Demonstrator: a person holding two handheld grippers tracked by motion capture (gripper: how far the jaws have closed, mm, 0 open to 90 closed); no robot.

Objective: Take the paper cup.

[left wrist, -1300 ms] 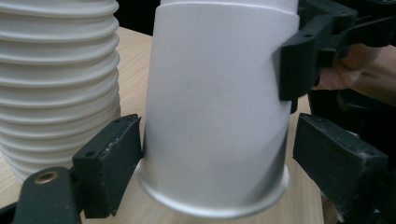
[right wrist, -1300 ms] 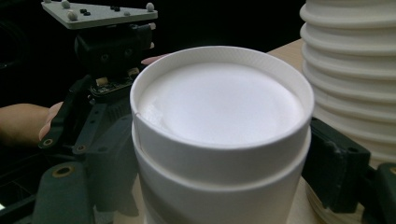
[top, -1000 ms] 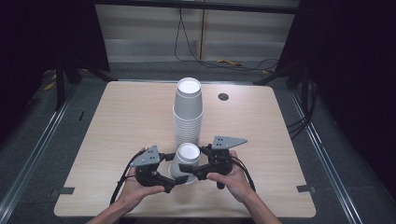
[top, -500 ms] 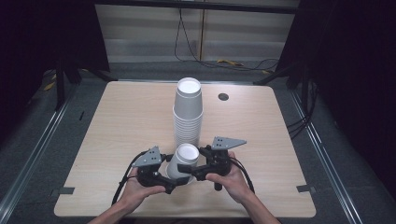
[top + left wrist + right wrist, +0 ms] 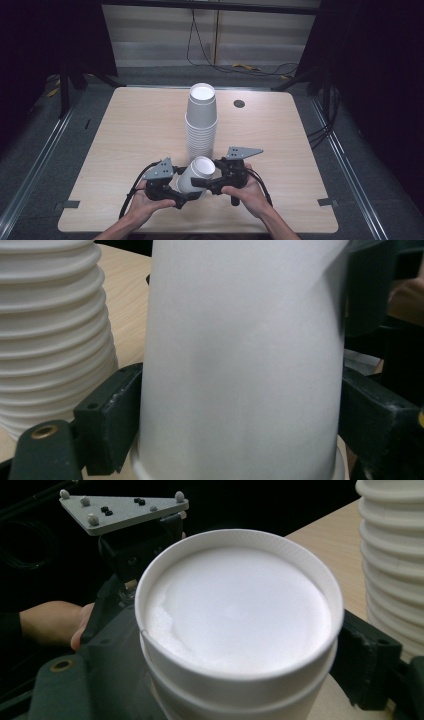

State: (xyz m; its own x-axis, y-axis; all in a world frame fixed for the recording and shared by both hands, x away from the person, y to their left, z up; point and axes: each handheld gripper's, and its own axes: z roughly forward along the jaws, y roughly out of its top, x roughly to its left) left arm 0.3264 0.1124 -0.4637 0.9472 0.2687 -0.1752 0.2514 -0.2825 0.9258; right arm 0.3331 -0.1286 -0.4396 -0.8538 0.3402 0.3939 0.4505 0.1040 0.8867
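Two grippers: left gripper (image 5: 176, 196) and right gripper (image 5: 204, 182) both clamp one foam cup (image 5: 196, 174), fingers (image 5: 107, 412) pressed on its wall.
Cup place: held tilted above the surface (image 5: 125, 135), at 6 o'clock from the cup stack (image 5: 201, 120).
Handling: likely light, crushable, slick.
Hold: low wall, gently.

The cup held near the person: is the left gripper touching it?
Touching. In the left gripper view, both black jaws of the left gripper press flat against the white cup's sides, with no gap on either side.
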